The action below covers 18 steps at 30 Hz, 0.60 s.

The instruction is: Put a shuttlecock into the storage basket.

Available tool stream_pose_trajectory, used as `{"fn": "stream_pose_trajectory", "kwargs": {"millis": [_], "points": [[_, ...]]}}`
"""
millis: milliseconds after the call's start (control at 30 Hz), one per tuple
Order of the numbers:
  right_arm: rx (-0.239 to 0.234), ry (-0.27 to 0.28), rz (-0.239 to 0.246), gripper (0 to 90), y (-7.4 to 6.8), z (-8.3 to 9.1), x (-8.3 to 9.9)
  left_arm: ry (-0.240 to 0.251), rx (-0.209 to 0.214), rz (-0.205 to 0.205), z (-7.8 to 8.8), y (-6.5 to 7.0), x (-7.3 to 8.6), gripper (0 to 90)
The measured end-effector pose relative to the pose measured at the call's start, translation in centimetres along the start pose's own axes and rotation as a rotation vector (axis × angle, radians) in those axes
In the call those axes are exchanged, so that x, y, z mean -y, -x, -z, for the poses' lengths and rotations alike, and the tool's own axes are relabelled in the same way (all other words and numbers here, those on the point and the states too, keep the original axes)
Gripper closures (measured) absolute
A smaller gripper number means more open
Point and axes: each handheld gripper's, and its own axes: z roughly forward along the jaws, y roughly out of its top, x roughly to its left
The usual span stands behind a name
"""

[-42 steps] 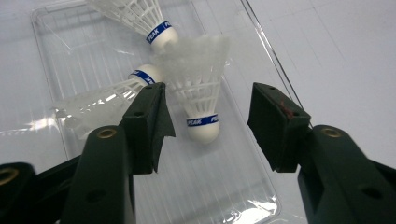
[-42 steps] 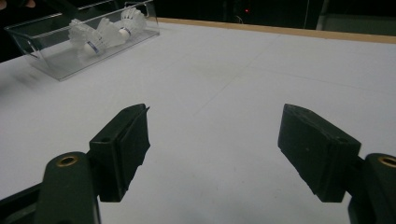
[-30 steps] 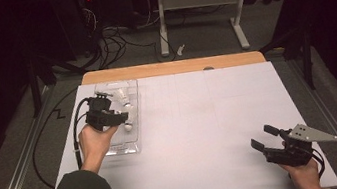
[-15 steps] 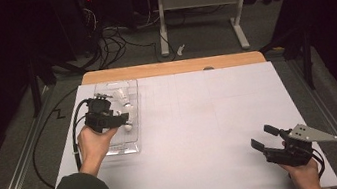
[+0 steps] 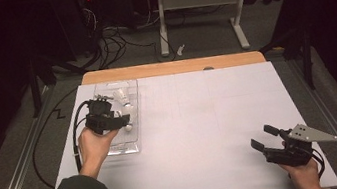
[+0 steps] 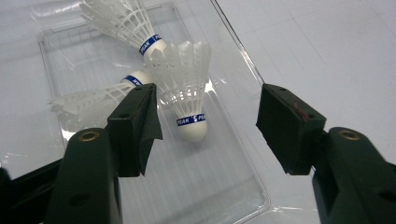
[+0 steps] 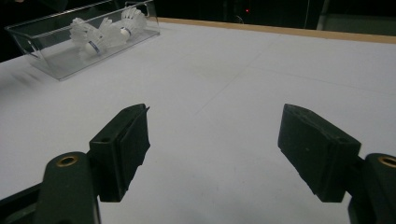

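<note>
3 shuttlecocks lay in the clear tray (image 6: 243, 177) near the desk's (image 5: 203, 135) far left corner when I checked. The nearest shuttlecock (image 6: 189, 100) rested cork-down toward me, its feathers leaning against a second shuttlecock (image 6: 123, 23) at the tray's far end; a third shuttlecock (image 6: 95, 95) lay on its side to the left of the nearest one, cork by the feathers of the nearest one. All 3 sat inside the tray walls, none on the bare desk that I could see.

My left claw (image 6: 208, 123) hung just above the tray with its jaws wide apart; they had just been opening, and nothing was pinched between them. The nearest shuttlecock lay below and past the gap, free of both pads. I judged that it was the last one set down, so the placing on that side looked finished, and what remained for that hand was to lift clear without knocking the feathers.

My right claw (image 7: 212, 149) sat well apart from the tray, near the desk's near right corner, jaws spread and empty, over blank white surface. In the high view the right claw (image 5: 270, 142) pointed toward the left claw (image 5: 125, 121) across the desk. I saw no other shuttlecock on the desk, so I reckoned the job was at or near its end.
</note>
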Motion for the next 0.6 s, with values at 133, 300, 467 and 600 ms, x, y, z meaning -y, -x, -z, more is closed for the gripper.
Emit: {"fn": "stream_pose_trajectory", "kwargs": {"millis": [133, 300, 467, 600], "points": [[-0.001, -0.001, 0.0, 25.2, 0.01, -0.01, 0.0, -0.001, 0.003, 0.001, 0.01, -0.02, 0.27, 40.4], [0.001, 0.001, 0.0, 25.2, 0.0, 0.01, 0.0, 0.01, 0.009, -0.001, 0.3, 0.08, 0.31, 40.4], [0.0, 0.0, 0.0, 25.2, 0.01, 0.0, 0.0, 0.016, 0.01, -0.016, 0.54, 0.3, 0.44, 40.4], [0.0, 0.001, 0.0, 25.2, 0.0, 0.01, 0.0, 0.028, 0.014, -0.028, 0.8, 0.64, 0.54, 40.2]]}}
